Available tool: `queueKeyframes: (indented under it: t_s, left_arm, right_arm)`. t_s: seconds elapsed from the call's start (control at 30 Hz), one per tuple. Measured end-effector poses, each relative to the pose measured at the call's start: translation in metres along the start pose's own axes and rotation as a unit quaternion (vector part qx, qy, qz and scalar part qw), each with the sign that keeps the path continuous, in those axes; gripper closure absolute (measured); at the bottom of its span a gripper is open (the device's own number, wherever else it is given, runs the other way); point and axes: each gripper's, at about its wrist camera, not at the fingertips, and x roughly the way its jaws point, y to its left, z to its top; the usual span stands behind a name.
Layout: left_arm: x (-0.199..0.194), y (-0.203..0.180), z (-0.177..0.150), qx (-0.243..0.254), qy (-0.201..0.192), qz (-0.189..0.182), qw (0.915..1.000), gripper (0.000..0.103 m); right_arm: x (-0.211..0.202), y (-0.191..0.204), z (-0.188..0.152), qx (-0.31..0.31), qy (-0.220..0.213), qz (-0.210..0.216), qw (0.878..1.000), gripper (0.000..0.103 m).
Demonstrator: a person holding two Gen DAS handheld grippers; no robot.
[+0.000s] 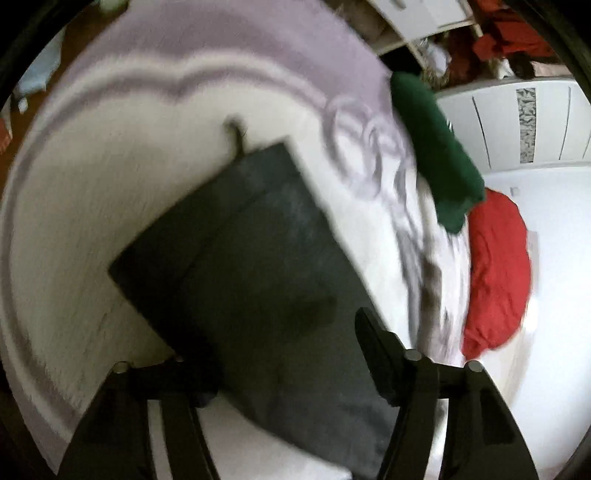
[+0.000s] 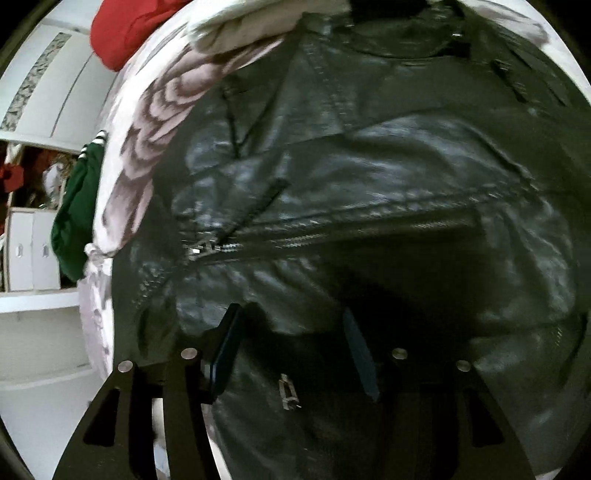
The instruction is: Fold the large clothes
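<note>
A black leather jacket (image 2: 369,166) with a zip across it fills the right wrist view, spread on a white and lilac flowered bedspread (image 2: 147,129). My right gripper (image 2: 291,339) hangs just over the jacket, open, a small zip pull lying below the gap between its fingers. In the left wrist view the dark garment (image 1: 240,240) lies as a flat panel with straight edges on the bedspread (image 1: 110,184). My left gripper (image 1: 288,350) is low over its near end with its fingers apart, and the cloth lies under and between them without being pinched.
A green garment (image 1: 436,147) and a red one (image 1: 495,273) lie at the bed's right edge, seen too in the right wrist view as green (image 2: 77,214) and red (image 2: 125,26). White cupboards (image 1: 517,122) and cluttered shelves stand beyond. A pale cloth (image 2: 240,26) lies above the jacket.
</note>
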Motion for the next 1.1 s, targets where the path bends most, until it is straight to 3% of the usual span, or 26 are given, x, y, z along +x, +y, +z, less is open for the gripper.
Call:
queueKeyframes:
  t_s: [0.03, 0.07, 0.1, 0.17, 0.2, 0.27, 0.37, 0.43, 0.63, 0.7, 0.77, 0.8, 0.9, 1.07, 1.1]
  left_arm:
    - [0.001, -0.01, 0.001, 0.02, -0.011, 0.019, 0.9996, 0.095]
    - [0.002, -0.021, 0.002, 0.042, -0.018, 0.031, 0.9985, 0.098]
    - [0.003, -0.033, 0.002, 0.064, -0.027, 0.036, 0.9969, 0.098]
    - [-0.003, -0.058, -0.001, 0.112, -0.044, 0.048, 0.9915, 0.099]
    - [-0.007, -0.067, -0.002, 0.136, -0.05, 0.053, 0.988, 0.099]
    - [-0.015, -0.091, -0.01, 0.19, -0.063, 0.064, 0.9776, 0.099]
    - [-0.026, -0.122, -0.022, 0.261, -0.079, 0.078, 0.959, 0.099]
    - [-0.037, -0.141, -0.034, 0.306, -0.089, 0.079, 0.9445, 0.099]
    - [-0.054, -0.192, -0.083, 0.417, -0.102, 0.069, 0.9004, 0.1]
    - [-0.055, -0.209, -0.104, 0.448, -0.101, 0.063, 0.8861, 0.1]
    - [-0.057, -0.23, -0.138, 0.49, -0.097, 0.047, 0.8649, 0.1]
    - [-0.058, -0.238, -0.152, 0.504, -0.095, 0.04, 0.8576, 0.1]
    - [-0.057, -0.264, -0.215, 0.554, -0.071, 0.005, 0.8293, 0.1]
    - [-0.044, -0.298, -0.338, 0.619, 0.003, -0.06, 0.7833, 0.1]
    - [-0.04, -0.302, -0.367, 0.633, 0.02, -0.071, 0.7708, 0.1]
  right_arm:
    - [-0.002, 0.0, -0.001, -0.002, -0.003, -0.015, 1.0, 0.044]
    - [-0.005, 0.004, -0.002, -0.019, -0.012, -0.063, 0.998, 0.042]
    - [-0.005, 0.004, -0.002, -0.019, -0.012, -0.063, 0.998, 0.04]
    - [-0.005, 0.023, -0.005, -0.074, -0.023, -0.171, 0.982, 0.032]
    - [-0.005, 0.023, -0.005, -0.074, -0.023, -0.171, 0.982, 0.027]
    - [-0.004, 0.037, -0.008, -0.114, -0.038, -0.252, 0.96, 0.023]
    - [-0.006, 0.048, -0.008, -0.149, -0.069, -0.309, 0.937, 0.022]
    - [-0.005, 0.047, -0.005, -0.154, -0.074, -0.311, 0.935, 0.022]
    - [-0.015, 0.027, 0.006, -0.135, -0.074, -0.281, 0.947, 0.022]
    - [-0.024, 0.015, 0.008, -0.124, -0.072, -0.253, 0.957, 0.022]
    - [-0.035, -0.001, 0.011, -0.108, -0.069, -0.231, 0.964, 0.022]
    - [-0.051, -0.027, 0.014, -0.075, -0.064, -0.202, 0.974, 0.022]
    - [-0.067, -0.055, 0.014, -0.043, -0.061, -0.183, 0.98, 0.022]
    - [-0.117, -0.148, 0.009, 0.042, -0.063, -0.16, 0.984, 0.022]
    - [-0.126, -0.167, 0.007, 0.057, -0.064, -0.16, 0.983, 0.022]
